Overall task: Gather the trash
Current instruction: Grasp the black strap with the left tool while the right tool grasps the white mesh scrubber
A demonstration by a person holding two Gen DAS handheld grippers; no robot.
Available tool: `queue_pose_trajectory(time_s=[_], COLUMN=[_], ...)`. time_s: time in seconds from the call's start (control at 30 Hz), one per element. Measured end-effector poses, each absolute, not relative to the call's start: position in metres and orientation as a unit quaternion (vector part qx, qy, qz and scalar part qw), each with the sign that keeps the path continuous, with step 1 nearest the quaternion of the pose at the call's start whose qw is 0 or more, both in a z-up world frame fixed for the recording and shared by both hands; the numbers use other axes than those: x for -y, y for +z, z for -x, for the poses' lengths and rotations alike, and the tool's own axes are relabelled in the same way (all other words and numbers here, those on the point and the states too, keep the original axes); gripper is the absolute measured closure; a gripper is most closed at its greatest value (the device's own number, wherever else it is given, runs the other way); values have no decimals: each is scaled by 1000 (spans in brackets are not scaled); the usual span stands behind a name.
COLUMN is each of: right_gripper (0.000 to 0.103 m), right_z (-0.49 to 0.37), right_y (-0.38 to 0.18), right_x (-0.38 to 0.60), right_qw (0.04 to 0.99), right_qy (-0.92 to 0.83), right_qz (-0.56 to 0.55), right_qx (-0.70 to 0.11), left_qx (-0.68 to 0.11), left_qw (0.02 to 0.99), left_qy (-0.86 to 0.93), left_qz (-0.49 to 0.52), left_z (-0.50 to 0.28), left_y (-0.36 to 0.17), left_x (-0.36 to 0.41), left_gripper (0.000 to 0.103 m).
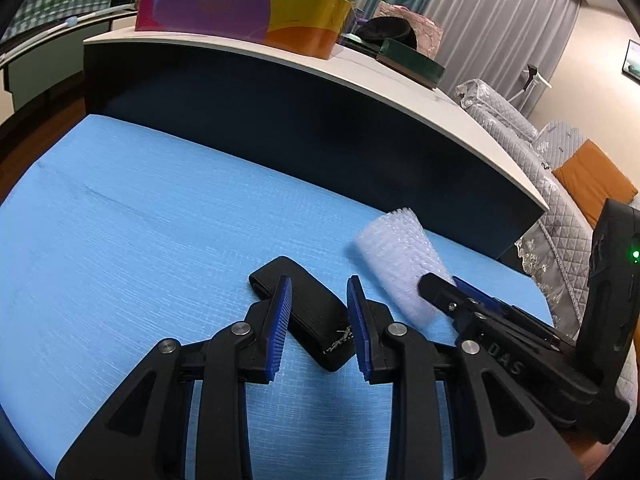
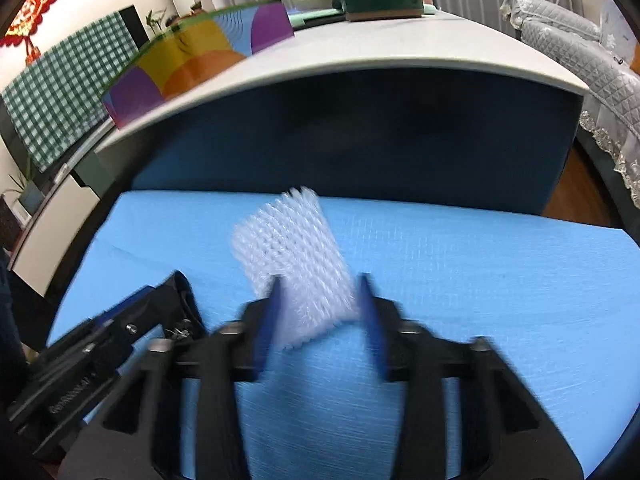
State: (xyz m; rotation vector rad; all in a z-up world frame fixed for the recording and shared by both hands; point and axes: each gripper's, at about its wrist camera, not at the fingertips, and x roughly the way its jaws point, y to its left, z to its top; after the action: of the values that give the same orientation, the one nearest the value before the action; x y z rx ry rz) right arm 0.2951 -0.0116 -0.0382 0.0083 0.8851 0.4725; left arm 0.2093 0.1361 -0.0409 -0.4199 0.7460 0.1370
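Straddling the black strap (image 1: 316, 316) with the left gripper (image 1: 319, 284), fingers (image 1: 280, 320) standing released on either side and not yet pressing on it. Needing to sink a little lower and square up across the strap's width before clenching, since it is lying flat and diagonal on the blue mat (image 1: 160, 220) and looks likely to slip out from under shallow pads. Bracketing the white foam net (image 2: 292, 248) with the right gripper (image 2: 320, 280), just beside the strap on the same mat; blurring too much to tell whether those pads are already biting the net or only brushing its edges. Judging the net soft and springy, so taking it well inside the pads rather than at the tips. Keeping both grippers, now nearly touching, from fouling each other, and lifting clear of the counter (image 1: 360, 70) behind.
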Motion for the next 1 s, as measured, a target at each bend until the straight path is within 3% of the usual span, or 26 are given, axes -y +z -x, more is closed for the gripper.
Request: queue_pose_trajectory(time_s=[0.03, 0.2, 0.23, 0.27, 0.3, 0.6, 0.67, 0.7, 0.77, 1.0], right_gripper=[89, 92, 92, 92, 92, 92, 92, 92, 92, 92], right_z=[-294, -281, -277, -273, -269, -225, -218, -215, -211, -216], right_y=[-37, -25, -21, -18, -16, 14, 15, 15, 13, 9], right_x=[14, 29, 35, 39, 44, 96, 109, 115, 125, 151], right_qw=[877, 887, 891, 893, 895, 912, 914, 914, 916, 919], right_qy=[228, 215, 209, 205, 202, 174, 164, 160, 151, 133], right_qz=[-7, -11, -13, -15, -17, -28, -40, -44, -46, -55], right_qx=[-423, -409, -403, -400, -398, -370, -369, -369, -368, -368], left_qx=[-362, -367, -368, -369, -370, -352, -352, -352, -352, -354], left_qw=[907, 905, 904, 903, 902, 907, 906, 906, 905, 911], left_qy=[67, 72, 72, 71, 69, 51, 56, 61, 72, 86], left_qz=[203, 203, 203, 206, 211, 225, 227, 228, 227, 195], left_z=[-209, -206, -204, -203, -202, -182, -178, -177, -178, -200], left_y=[-42, -43, -44, -45, -47, -35, -38, -39, -42, -38], left_x=[-136, -138, -138, -139, -140, -138, -136, -135, -135, -120], left_gripper=[75, 76, 80, 96, 103, 103, 95, 80, 63, 57])
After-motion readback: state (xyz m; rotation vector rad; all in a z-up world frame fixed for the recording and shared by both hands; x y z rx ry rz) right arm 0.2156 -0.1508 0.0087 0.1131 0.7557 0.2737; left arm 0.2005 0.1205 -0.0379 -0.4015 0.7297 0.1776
